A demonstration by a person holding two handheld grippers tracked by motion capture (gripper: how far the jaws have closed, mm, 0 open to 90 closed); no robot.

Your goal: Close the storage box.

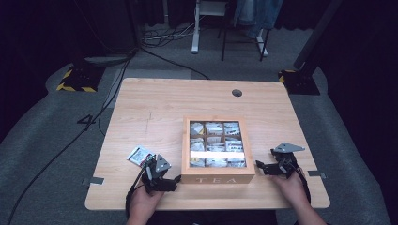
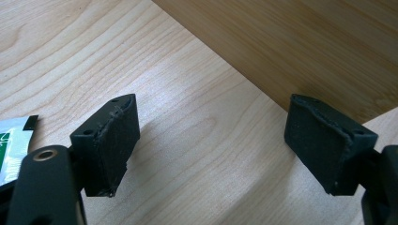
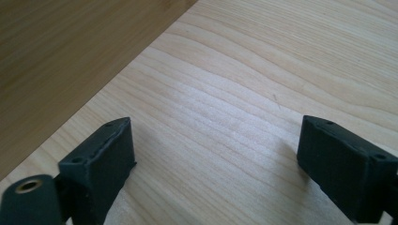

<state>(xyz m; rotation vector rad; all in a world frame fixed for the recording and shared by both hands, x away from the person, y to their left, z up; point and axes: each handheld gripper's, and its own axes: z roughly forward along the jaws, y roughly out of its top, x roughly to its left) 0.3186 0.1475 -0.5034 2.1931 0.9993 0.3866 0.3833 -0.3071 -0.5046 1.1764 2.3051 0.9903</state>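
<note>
A wooden tea box [image 1: 218, 179] marked TEA stands at the table's front middle, its glass lid down over compartments of tea bags [image 1: 216, 143]. My left gripper [image 1: 173, 180] rests on the table just left of the box's front corner, jaws open and bare. In the left gripper view the open left gripper [image 2: 211, 108] faces the box wall [image 2: 305, 42], with bare table between the pads. My right gripper [image 1: 259, 167] sits right of the box, open. Its own view shows the open right gripper [image 3: 216, 124] over bare wood, with the box side [image 3: 61, 47] at the upper left.
A loose white and green tea packet [image 1: 140, 155] lies on the table left of the box, behind my left gripper; its edge also shows as the tea packet [image 2: 11, 145] beside the left jaw. The table [image 1: 155, 108] has a cable hole [image 1: 237, 93] at the far right.
</note>
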